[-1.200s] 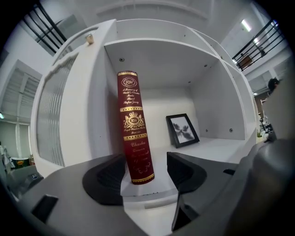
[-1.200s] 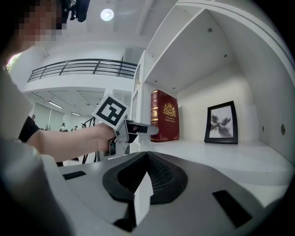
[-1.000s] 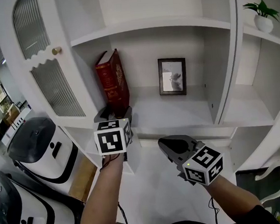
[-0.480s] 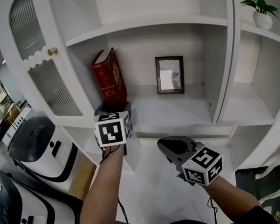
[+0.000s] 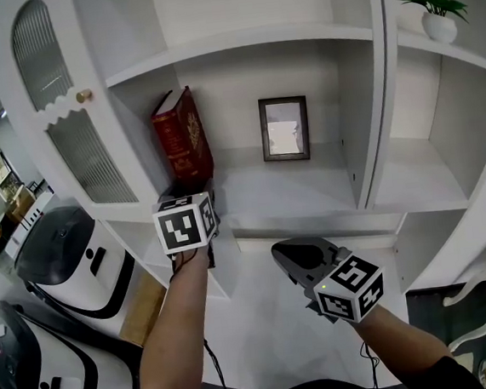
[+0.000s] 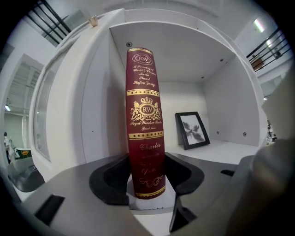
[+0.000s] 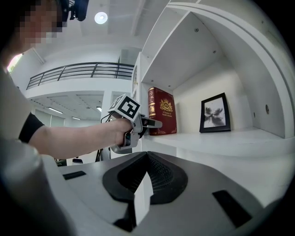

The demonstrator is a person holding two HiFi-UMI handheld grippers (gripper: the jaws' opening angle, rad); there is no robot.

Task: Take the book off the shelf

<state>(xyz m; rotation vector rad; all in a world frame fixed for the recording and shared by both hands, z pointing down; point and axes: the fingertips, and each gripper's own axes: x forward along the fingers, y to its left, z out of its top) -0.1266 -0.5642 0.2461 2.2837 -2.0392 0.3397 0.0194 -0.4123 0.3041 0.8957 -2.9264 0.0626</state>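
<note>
A thick red book (image 5: 183,139) with gold print stands upright at the left end of the white shelf (image 5: 311,193), leaning on the side wall. My left gripper (image 5: 193,191) reaches level to its lower spine. In the left gripper view the book (image 6: 145,120) stands between the black pads (image 6: 110,177), which have just been closing and now touch both sides of the spine, so my left gripper (image 6: 146,177) is shut on it. My right gripper (image 5: 281,251) hangs below the shelf's front edge, shut and empty (image 7: 146,159). From there I see the book (image 7: 162,117) and left gripper (image 7: 154,123).
A black-framed picture (image 5: 285,129) leans on the back wall, right of the book. A glazed cabinet door (image 5: 67,138) stands open at the left. A potted plant (image 5: 435,8) sits on the upper right shelf. Two white-and-black machines (image 5: 69,257) stand on the floor at the lower left.
The whole head view has drifted a little up and left. The left gripper's cube sits slightly nearer the book's foot. The right gripper has kept its place.
</note>
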